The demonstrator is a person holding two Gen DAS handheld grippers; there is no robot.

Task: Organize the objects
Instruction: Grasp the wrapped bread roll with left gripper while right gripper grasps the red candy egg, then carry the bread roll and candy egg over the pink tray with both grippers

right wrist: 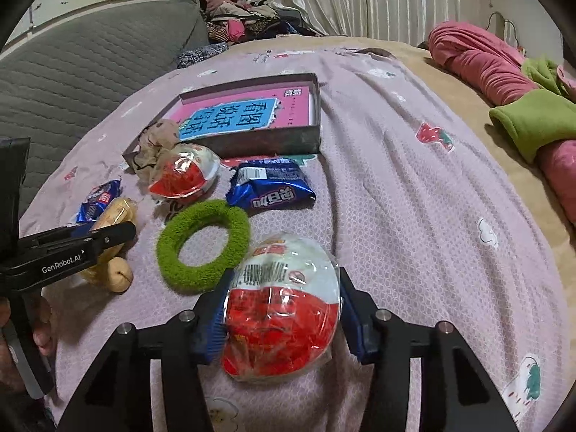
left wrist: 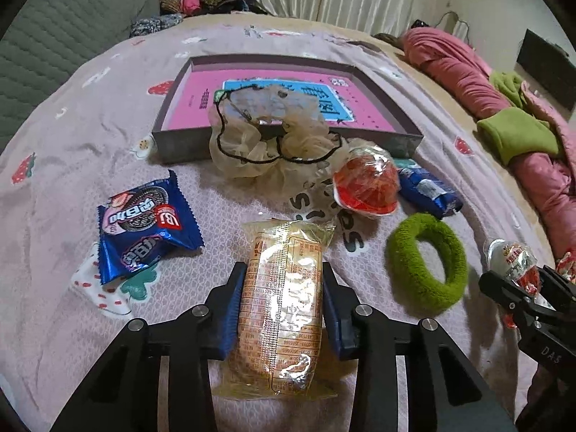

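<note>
Left hand-held gripper [left wrist: 284,298] pinches a clear-wrapped bread roll [left wrist: 279,309] between its blue pads; right hand-held gripper [right wrist: 284,309] pinches a red-and-white wrapped egg [right wrist: 282,309]. Both lie on the bed [right wrist: 414,216], on a lilac printed sheet, near its front edge. Green fuzzy ring [right wrist: 203,244] lies between them. Further back: two blue biscuit packs, a second egg, a beige scrunchie draped over the wall of a shallow box [left wrist: 378,82]. Curtains and piled clothes behind.
</note>
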